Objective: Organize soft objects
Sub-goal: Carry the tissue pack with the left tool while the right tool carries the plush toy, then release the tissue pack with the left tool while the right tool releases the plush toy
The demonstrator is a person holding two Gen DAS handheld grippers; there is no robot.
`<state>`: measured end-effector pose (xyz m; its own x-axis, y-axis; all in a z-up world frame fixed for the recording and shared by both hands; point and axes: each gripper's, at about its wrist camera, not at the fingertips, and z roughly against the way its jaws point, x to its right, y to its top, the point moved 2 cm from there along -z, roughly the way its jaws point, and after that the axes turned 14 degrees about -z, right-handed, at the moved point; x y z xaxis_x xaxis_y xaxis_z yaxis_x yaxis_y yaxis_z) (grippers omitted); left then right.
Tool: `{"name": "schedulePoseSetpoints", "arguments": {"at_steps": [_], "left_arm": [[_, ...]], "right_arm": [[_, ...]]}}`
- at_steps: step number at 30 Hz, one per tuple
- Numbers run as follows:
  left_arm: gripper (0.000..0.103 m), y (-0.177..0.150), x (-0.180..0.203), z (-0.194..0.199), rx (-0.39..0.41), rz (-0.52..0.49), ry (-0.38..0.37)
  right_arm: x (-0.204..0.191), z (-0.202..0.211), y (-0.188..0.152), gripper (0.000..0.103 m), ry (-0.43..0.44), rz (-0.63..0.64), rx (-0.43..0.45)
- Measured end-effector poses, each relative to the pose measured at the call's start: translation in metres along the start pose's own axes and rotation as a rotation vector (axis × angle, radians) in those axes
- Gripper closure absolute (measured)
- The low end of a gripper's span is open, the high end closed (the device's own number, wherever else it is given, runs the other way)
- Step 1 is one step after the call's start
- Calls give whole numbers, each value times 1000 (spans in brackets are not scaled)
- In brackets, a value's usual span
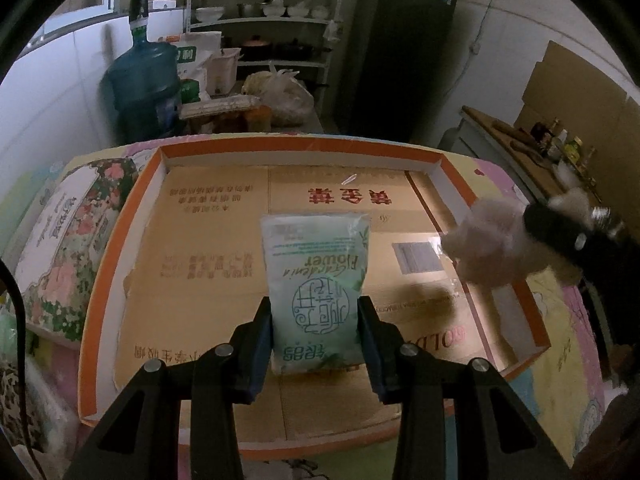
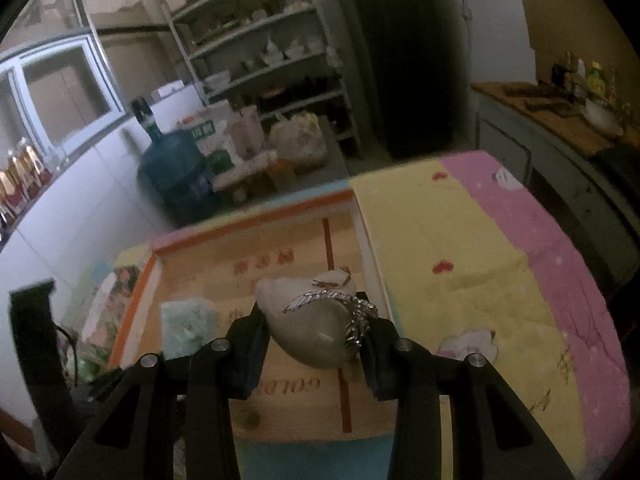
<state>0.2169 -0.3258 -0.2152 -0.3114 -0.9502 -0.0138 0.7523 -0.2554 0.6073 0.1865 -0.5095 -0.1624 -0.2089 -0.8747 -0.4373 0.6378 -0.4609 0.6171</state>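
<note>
My left gripper (image 1: 316,344) clamps the tissue pack (image 1: 316,288) over the cardboard tray (image 1: 208,264); my right gripper (image 2: 314,346) grasps a plush toy (image 2: 316,320).

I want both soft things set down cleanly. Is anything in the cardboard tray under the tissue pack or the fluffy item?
Nothing visible blocks either. The left gripper holds the tissue pack over bare cardboard in the tray. The right gripper holds the fluffy item over the tray's right part, also bare.
</note>
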Motion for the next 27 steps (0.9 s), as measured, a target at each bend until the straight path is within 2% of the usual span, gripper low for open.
{"name": "schedulePoseSetpoints", "arguments": {"at_steps": [5,12,19,27], "left_arm": [[62,2,-3,-1,15,3,5],[61,-1,-5,-6,18,-7,0],[59,-1,-8,-9,4,10,-61],[55,-2,-4,-11,-14,-1,-46]], "right_arm": [[-7,-5,6,62,8,24,31],[0,-18,-14,62,-8,18,-24],[8,-16,-21,60,-10,11,-39],[13,-14,-30,60,3,3,-62]]}}
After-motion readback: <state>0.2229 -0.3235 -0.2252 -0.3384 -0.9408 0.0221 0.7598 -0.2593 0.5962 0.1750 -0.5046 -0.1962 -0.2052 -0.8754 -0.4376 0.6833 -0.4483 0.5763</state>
